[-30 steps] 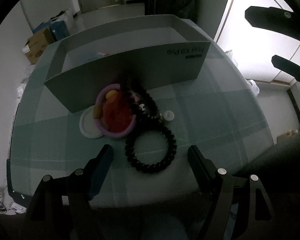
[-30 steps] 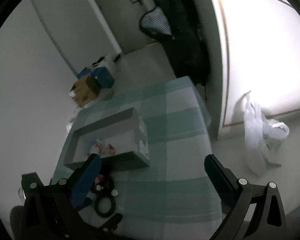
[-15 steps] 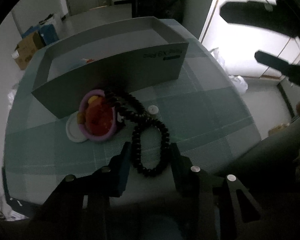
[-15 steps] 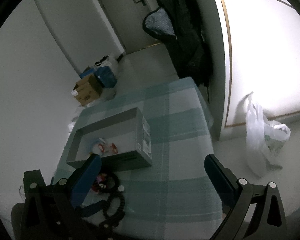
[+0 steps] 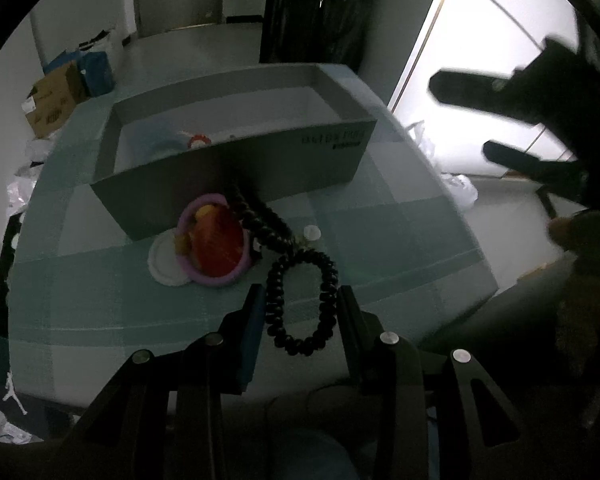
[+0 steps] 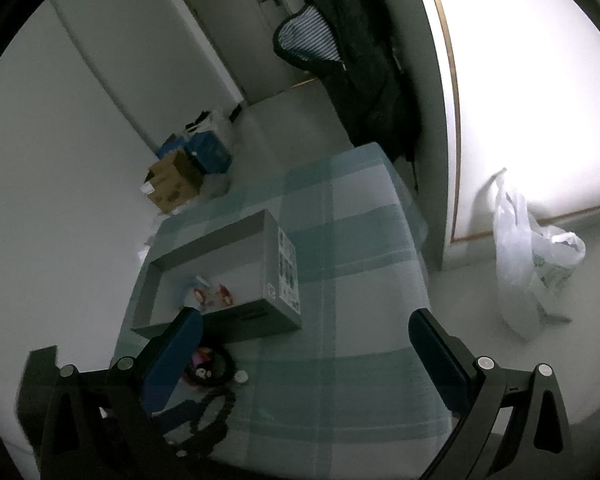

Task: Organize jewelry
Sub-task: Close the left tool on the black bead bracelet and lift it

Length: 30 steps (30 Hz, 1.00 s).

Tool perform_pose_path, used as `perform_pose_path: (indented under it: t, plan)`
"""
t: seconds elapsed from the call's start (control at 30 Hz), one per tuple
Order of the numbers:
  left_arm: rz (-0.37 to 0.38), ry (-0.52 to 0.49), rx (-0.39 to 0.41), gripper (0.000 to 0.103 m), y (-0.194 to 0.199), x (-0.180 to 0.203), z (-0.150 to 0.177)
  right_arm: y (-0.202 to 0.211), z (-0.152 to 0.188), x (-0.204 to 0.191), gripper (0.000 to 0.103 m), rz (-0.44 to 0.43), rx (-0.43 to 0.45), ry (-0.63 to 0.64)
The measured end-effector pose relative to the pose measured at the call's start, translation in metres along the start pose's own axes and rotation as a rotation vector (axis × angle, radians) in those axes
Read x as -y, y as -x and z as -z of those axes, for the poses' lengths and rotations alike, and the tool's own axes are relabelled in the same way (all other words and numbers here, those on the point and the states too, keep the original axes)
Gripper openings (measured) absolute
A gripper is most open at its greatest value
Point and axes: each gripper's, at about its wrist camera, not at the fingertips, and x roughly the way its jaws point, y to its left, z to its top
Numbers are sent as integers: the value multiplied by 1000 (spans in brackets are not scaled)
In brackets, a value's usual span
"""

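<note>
Here, the left gripper (image 5: 302, 312) pinched a black beaded bracelet (image 5: 300, 300) on the checked tablecloth (image 5: 380, 232). The right gripper (image 6: 304, 344) hovered, jaws spread wide, near the grey box (image 6: 276, 316).

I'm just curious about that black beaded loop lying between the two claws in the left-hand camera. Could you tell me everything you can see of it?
The black beaded bracelet is a string of dark, glossy round beads, squeezed into a narrow oval. The left gripper has its two fingers pressed against the loop's sides. It lies on the checked tablecloth. Its far end meets a second dark beaded strand running toward the grey box. A purple ring sits just left.
</note>
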Motion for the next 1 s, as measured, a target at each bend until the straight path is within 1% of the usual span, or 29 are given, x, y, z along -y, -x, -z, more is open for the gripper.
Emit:
perform_pose_path:
  t: [0.1,0.27,0.33,0.43,0.53,0.6,0.67,0.8,0.87,1.0]
  plan:
    - [52,39,28,30,13,-10,-1,-4,1,-1,103,-6,-8,-2]
    - [122,91,56,30,17,-22,-5,-11,3,-2,103,-19,-31,-7]
    - [149,108,74,30,24,-28,-6,-15,4,-4,103,-37,-44,-10]
    - [141,111,114,31,35,-31,-4,-18,7,-8,103,-76,-67,-12]
    - [128,107,127,31,41,-34,-3,-21,14,-16,103,-144,-102,6]
    - [133,126,142,31,45,-38,-5,-25,19,-23,103,-193,-124,24]
    - [146,150,173,30,53,-42,-5,-29,21,-30,103,-208,-141,52]
    - [127,194,251,31,69,-60,-10,-40,30,-47,103,-236,-191,116]
    - [126,238,277,31,74,-75,-13,-43,34,-56,103,-246,-204,155]
    - [127,332,300,31,78,-101,-14,-51,45,-82,102,-220,-210,300]
